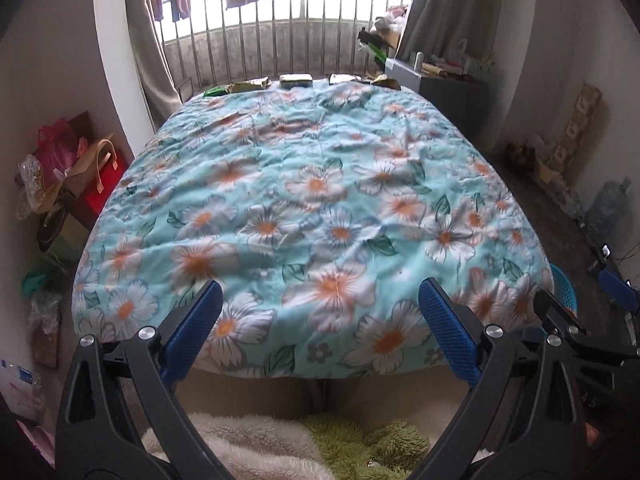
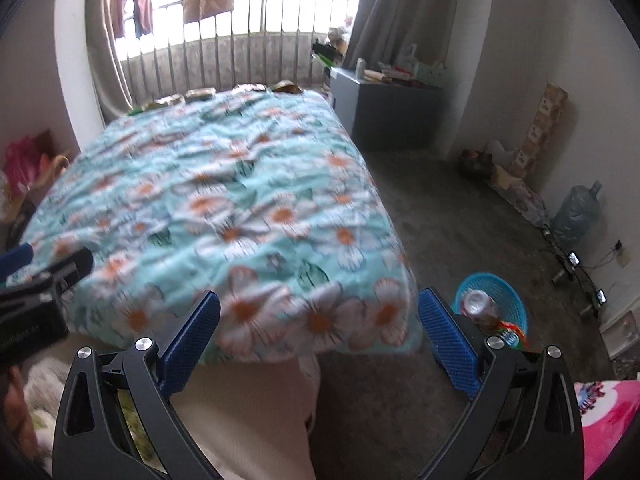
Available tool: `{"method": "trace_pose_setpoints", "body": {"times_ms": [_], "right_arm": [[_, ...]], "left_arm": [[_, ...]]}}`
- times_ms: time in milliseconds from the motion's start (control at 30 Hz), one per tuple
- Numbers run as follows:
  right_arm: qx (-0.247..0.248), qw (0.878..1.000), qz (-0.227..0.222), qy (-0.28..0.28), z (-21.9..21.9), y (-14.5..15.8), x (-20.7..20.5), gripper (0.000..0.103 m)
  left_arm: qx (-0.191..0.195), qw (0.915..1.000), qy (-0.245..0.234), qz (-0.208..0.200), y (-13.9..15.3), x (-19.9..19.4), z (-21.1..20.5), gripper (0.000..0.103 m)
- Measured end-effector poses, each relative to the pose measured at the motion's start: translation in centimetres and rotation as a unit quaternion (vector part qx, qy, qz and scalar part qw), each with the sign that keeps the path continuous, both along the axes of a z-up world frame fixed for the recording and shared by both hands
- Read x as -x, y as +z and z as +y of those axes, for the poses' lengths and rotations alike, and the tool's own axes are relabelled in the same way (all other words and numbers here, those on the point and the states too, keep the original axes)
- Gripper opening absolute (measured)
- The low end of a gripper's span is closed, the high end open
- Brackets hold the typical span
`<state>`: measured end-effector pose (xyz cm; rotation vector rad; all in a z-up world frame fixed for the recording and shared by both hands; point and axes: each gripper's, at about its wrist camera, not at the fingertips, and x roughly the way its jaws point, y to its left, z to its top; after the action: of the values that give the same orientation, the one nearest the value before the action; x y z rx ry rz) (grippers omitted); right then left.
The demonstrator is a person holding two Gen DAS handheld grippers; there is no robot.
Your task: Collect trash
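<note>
Left gripper (image 1: 320, 320): jaws spread wide, nothing between them, held above the near edge of the bed. Right gripper (image 2: 320, 330): likewise wide apart and empty, over the bed's near right corner.

The floral quilt (image 1: 312, 184) covers the bed. Trash lies in a row along its far edge, by the balcony railing (image 1: 280, 36) — a green wrapper (image 1: 214, 91), a yellowish packet (image 1: 250, 85), a pale box-like item (image 1: 296, 80) and two further wrappers (image 1: 362, 80) to its right; details too small to tell.

A blue basket (image 2: 510, 300) stands on the floor just beside the bed's near right corner, holding a can (image 2: 478, 305) and a colourful wrapper (image 2: 512, 334).
</note>
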<state>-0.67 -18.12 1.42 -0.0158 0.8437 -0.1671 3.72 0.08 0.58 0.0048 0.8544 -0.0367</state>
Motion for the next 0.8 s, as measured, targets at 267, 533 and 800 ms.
{"method": "trace_pose_setpoints", "body": {"times_ms": [267,533,800], "right_arm": [[-0.003,1.000,0.022,-0.020,-1.7,-1.0,0.8,0.097],[0.003,0.999,0.020,-0.036,-3.5,-1.0,1.2,0.096],[-0.006,0.998,0.023,-0.052,-5.3,-1.3,1.6,0.096]], "left_arm": [[-0.011,0.9997,-0.016,0.013,-0.6,0.2,-1.2,0.094],[-0.031,0.9989,-0.033,0.011,-0.7,0.5,-2.6,0.094],[-0.041,0.9981,-0.041,0.019,-1.1,0.5,-3.2,0.094]]}}
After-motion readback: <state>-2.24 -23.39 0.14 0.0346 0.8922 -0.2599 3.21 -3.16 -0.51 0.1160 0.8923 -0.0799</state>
